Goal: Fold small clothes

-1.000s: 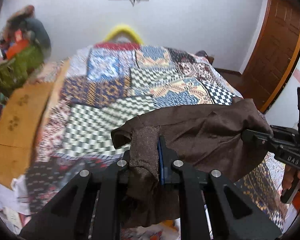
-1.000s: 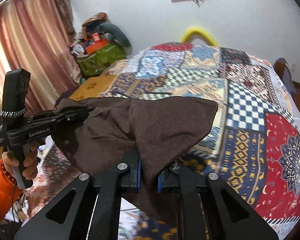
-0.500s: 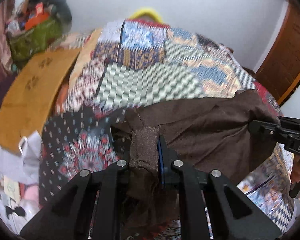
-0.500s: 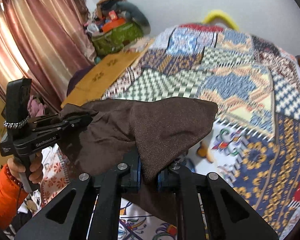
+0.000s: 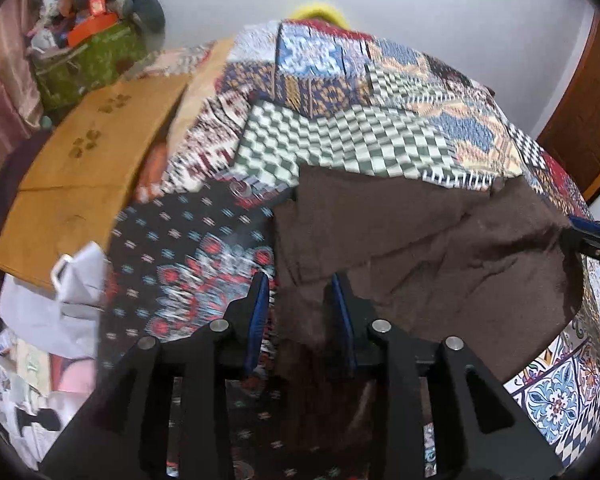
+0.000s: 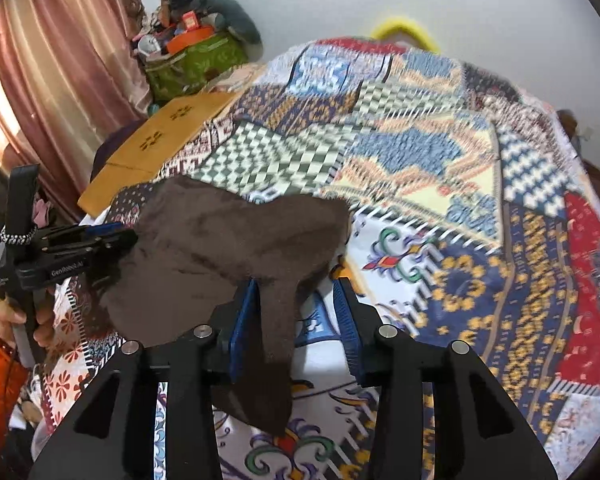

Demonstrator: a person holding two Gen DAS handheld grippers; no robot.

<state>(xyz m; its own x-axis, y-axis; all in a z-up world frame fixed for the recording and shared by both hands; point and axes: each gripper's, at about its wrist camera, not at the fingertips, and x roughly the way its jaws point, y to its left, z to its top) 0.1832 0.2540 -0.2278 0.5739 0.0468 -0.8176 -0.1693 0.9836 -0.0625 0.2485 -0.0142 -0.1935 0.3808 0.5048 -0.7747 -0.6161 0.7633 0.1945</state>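
A small brown garment [image 5: 420, 240] lies spread over the near part of a bed covered by a patchwork quilt [image 5: 340, 136], one corner draped between the jaws of each gripper. The left gripper [image 5: 298, 308] and the right gripper [image 6: 296, 312] have both just been opening, and their blue pads now stand apart, the cloth hanging loose between them rather than pinched. A hand [image 6: 24, 320] in an orange sleeve holds the left gripper's handle, and a tan cardboard sheet [image 5: 84, 168] lies beside the bed.

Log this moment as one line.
left gripper: fingers just opened, cloth between | right gripper: same | cloth on bed
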